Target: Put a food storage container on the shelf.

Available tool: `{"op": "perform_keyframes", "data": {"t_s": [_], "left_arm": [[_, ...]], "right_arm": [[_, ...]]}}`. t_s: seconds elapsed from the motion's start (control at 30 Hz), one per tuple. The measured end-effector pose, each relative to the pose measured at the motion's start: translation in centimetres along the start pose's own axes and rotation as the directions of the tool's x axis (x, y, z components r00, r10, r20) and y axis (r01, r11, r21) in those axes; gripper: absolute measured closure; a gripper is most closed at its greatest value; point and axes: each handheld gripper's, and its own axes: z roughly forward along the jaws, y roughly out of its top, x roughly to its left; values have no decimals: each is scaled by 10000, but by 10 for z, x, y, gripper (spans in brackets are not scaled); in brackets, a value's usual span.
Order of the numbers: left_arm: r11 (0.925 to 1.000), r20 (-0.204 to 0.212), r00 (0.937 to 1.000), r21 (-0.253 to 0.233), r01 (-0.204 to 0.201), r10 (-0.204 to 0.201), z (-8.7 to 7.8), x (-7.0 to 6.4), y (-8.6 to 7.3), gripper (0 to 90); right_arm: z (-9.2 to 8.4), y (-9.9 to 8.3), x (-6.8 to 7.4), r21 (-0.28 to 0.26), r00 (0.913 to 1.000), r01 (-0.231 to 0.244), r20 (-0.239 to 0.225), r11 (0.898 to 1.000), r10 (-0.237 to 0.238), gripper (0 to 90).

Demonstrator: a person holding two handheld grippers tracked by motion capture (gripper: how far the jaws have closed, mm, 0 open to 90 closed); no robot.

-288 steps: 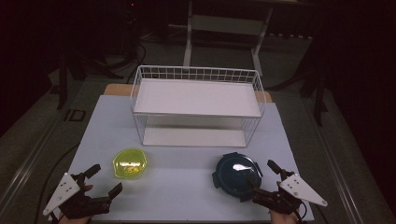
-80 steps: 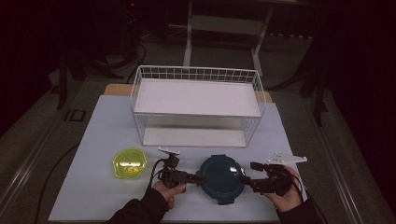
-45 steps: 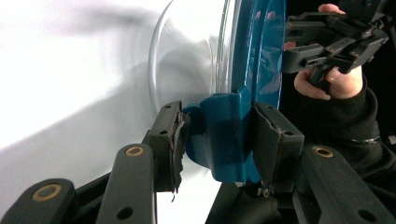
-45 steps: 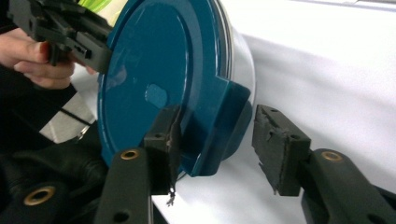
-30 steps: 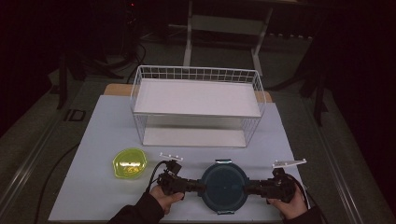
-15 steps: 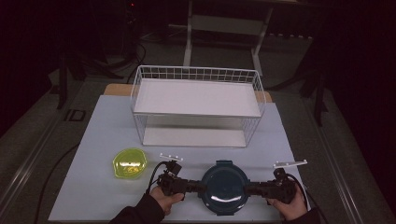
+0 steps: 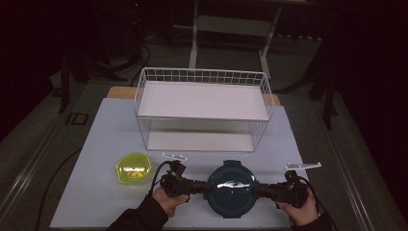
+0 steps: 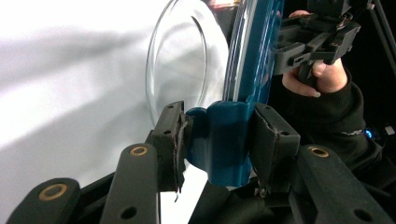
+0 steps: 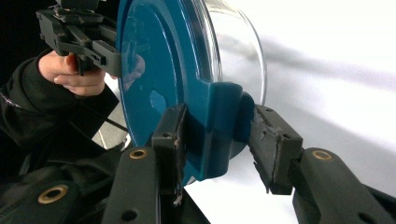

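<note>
One round glass container (image 7: 231,187) with blue lid, lower centre of the high view, lid up, no long axis; one left gripper (image 7: 204,186) clamped on its left latch tab (image 8: 224,140); one right gripper (image 7: 256,191) on the right tab, one pad touching, other pad close beside; jaws lately closing. One yellow bowl (image 7: 132,168) lower left; one white wire basket (image 7: 202,108) above, well apart.

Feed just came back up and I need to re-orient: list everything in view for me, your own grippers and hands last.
Lidded container: one, teal lid on clear glass bowl, front centre, between both grippers.
Small container: one, yellow-green, front left of table.
Wire rack: one, white, two shelves, back centre.
Table: one, white top.
Left gripper: black, clamped on the lid's left latch tab.
Right gripper: black, on the right latch tab.
Hands: two, dark sleeves, bottom edge.
</note>
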Motion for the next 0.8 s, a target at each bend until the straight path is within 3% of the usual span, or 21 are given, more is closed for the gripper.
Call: {"op": "perform_keyframes", "data": {"t_s": [0.57,0.8], "left_arm": [[9933,-433,9955,-762,-873,842,-42,-31,39,577],[9852,-663,9912,-1207,-1217,1143,-64,-44,63,577]], "right_arm": [[-10,42,30,-509,9971,706,-236,9962,-719,569],[-14,72,44,-810,9939,1042,-275,9913,-1067,569]]}}
